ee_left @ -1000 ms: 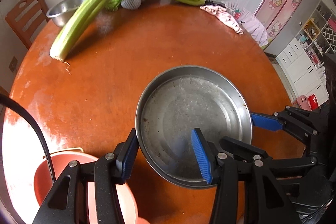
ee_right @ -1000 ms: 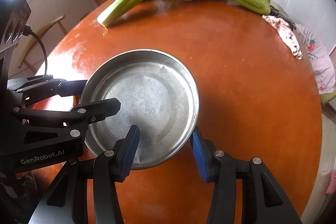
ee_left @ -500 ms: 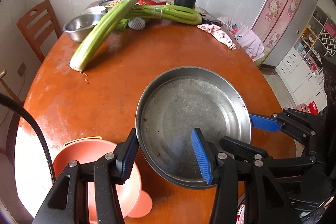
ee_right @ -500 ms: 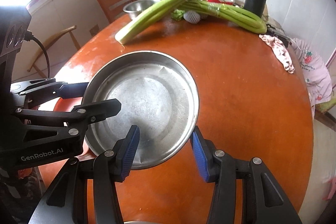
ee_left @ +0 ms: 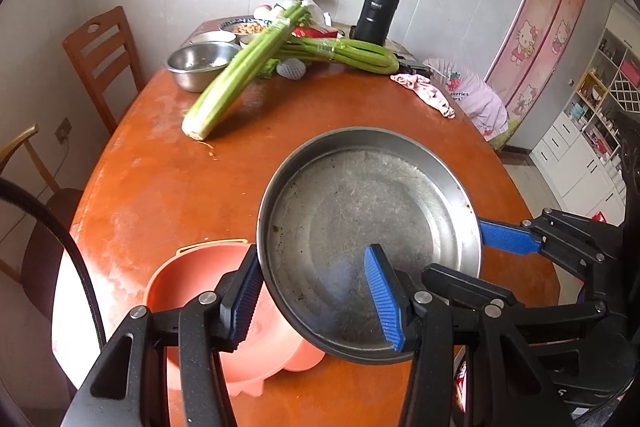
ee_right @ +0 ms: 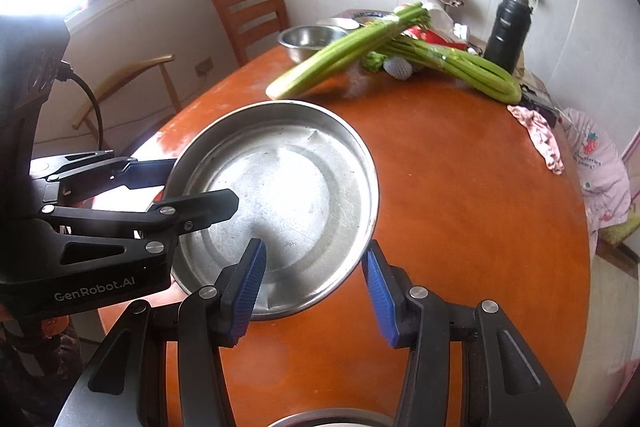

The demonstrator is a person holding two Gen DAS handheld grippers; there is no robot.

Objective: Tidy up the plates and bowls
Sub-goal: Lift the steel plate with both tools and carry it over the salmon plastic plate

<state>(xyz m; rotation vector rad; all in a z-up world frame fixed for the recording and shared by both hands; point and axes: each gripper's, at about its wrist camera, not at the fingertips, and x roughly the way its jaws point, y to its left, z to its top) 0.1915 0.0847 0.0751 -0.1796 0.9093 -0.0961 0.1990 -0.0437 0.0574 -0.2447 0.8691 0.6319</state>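
Observation:
A wide steel plate [ee_left: 372,227] is held above the orange round table [ee_left: 168,179] by both grippers. My left gripper [ee_left: 314,301] is shut on its near-left rim, one finger inside, one under. My right gripper [ee_right: 314,287] is shut on its near-right rim in the right wrist view, where the plate [ee_right: 288,195] shows tilted. A pink plastic bowl [ee_left: 192,279] sits on the table below the plate's left edge. A steel bowl [ee_left: 198,63] stands at the far left of the table.
Two celery bunches [ee_left: 240,67] lie across the far table. A black flask [ee_left: 376,11], a pink cloth [ee_left: 428,91] and dishes of food stand at the back. A wooden chair [ee_left: 104,55] stands at the left. Another steel rim [ee_right: 320,421] shows at the bottom of the right wrist view.
Both grippers have lifted the steel plate higher and pulled back from the table. More of the pink bowl and the far table has come into view.

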